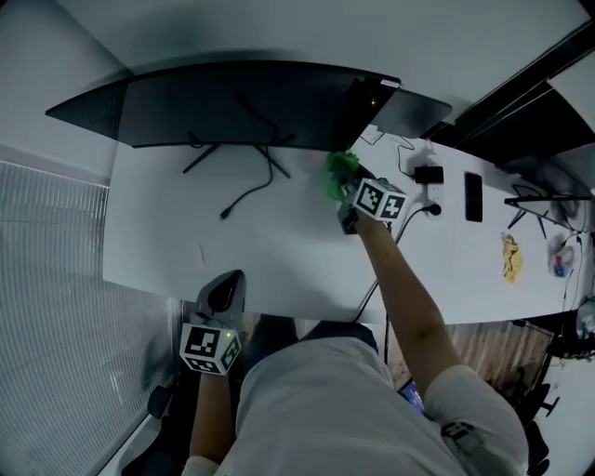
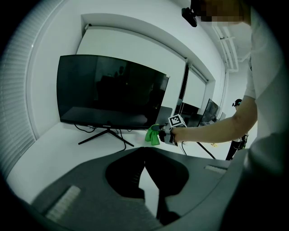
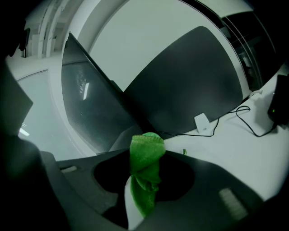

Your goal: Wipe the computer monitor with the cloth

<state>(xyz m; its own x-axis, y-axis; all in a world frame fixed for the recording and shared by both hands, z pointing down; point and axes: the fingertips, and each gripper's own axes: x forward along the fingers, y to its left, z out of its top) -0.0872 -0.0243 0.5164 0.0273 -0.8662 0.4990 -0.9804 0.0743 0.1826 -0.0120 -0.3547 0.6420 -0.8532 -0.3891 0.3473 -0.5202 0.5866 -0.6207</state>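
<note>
At the bottom of the head view, the left gripper (image 2: 144, 154) hangs below the near edge of the white desk (image 1: 279, 256), off its lower left. Its jaws meet at the tips with nothing between them.

The desk top is bare white across the middle of the frame. A loose black cable (image 1: 247, 196) and the thin legs of the monitor stand (image 1: 209, 153) lie toward the back. The right gripper (image 1: 351, 191) reaches over the desk at centre right, its jaws closed on the green cloth (image 3: 146, 169), which bunches up above the tips and trails below them. The cloth sits just beside the lower right corner of the curved black monitor (image 1: 232, 102); whether it touches the screen cannot be told.

A second screen (image 1: 414, 112) stands just right of that corner, angled away. Further right on the desk lie a dark phone (image 1: 473, 196) and a yellow scrap (image 1: 510, 257). A pale wall (image 1: 307, 28) closes the top of the frame close behind the monitor. Open desk runs along the whole front of the screen.
</note>
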